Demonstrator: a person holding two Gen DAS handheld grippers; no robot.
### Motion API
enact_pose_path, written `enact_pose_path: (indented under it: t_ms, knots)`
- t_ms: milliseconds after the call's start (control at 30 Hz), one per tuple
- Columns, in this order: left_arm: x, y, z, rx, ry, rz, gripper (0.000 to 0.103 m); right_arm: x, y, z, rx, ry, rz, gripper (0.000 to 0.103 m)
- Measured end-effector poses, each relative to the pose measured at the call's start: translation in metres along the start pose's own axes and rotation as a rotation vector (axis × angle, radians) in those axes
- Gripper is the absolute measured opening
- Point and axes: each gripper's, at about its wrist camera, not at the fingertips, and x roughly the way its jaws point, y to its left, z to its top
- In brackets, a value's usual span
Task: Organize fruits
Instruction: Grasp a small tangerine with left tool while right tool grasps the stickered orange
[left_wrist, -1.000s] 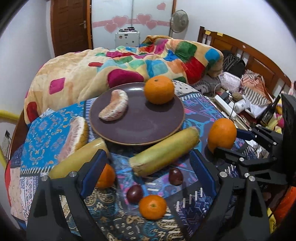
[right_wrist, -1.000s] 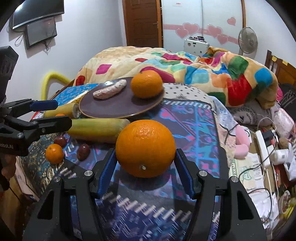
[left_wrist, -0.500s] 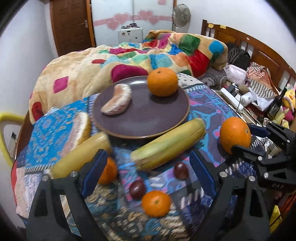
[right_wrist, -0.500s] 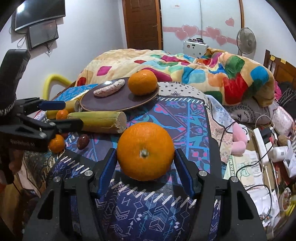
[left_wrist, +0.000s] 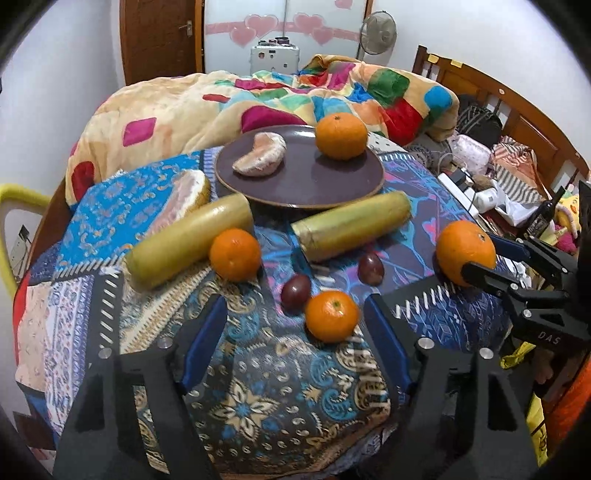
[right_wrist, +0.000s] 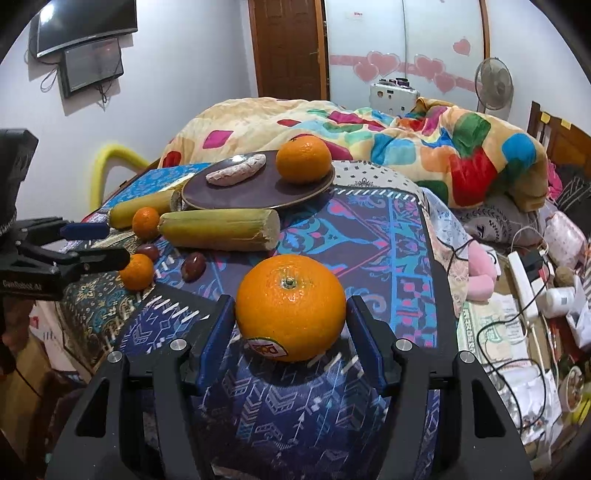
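- We note the patterned cloth covering the table across the lower half of both frames; the patchwork blanket is heaped behind it, upper centre.
- Dark round plate sits centre-top in the left wrist view, carrying one mandarin and a peeled citrus segment.
- Two yellow-green cane pieces lie in front of the plate: one at left, one at right, its cut end showing.
- Right gripper, bottom centre of its own frame, is clamped on the large orange; both blue pads press its sides, sticker facing the camera.
- Left gripper, bottom of its frame: jaws apart and closing, nothing pressed between them. A small mandarin lies just ahead, nearer the right-hand pad.
- Another small mandarin touches the left cane piece.
- Two dark red fruits lie near the small mandarin.
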Motion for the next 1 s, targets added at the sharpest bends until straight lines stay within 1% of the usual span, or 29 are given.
enact_pose_path:
  t_ms: [33,100,233,300,367,400,467,533,567,600,800,1000]
  knots:
    - [0.001,-0.001,-0.001,0.000,0.003,-0.004,0.074,-0.001,0.000,-0.001,0.002,0.002,0.001,0.059]
    - [0.004,-0.005,-0.003,0.003,0.010,-0.010,0.069,-0.001,0.002,-0.003,0.000,0.006,-0.006,0.059]
    - [0.011,-0.010,-0.005,0.007,0.024,-0.025,0.064,0.001,0.001,-0.001,0.008,0.008,-0.010,0.060]
    - [0.017,-0.010,-0.007,-0.002,0.037,-0.033,0.057,0.003,0.003,0.000,0.006,0.007,-0.014,0.060]
    - [0.021,-0.010,-0.007,-0.010,0.045,-0.034,0.051,0.005,0.005,0.000,-0.003,0.011,-0.018,0.061]
    - [0.021,-0.010,-0.008,-0.006,0.033,-0.022,0.048,0.007,0.006,0.000,-0.006,0.014,-0.018,0.062]
    - [0.021,-0.011,-0.007,-0.006,0.029,-0.031,0.043,0.009,0.007,-0.001,-0.011,0.018,-0.025,0.062]
    - [0.020,-0.013,-0.007,-0.006,0.025,-0.029,0.041,0.010,0.007,-0.002,-0.008,0.017,-0.023,0.062]
    - [0.019,-0.014,-0.008,-0.001,0.025,-0.030,0.038,0.011,0.007,-0.002,-0.007,0.020,-0.023,0.062]
    - [0.018,-0.014,-0.009,0.001,0.022,-0.032,0.032,0.011,0.007,-0.002,-0.006,0.022,-0.020,0.062]
    - [0.011,-0.014,-0.008,0.006,0.002,-0.024,0.032,0.010,0.007,-0.002,-0.002,0.011,-0.021,0.061]
    - [-0.006,-0.008,0.000,0.003,-0.047,-0.020,0.032,0.005,0.004,0.005,0.019,-0.009,-0.002,0.060]
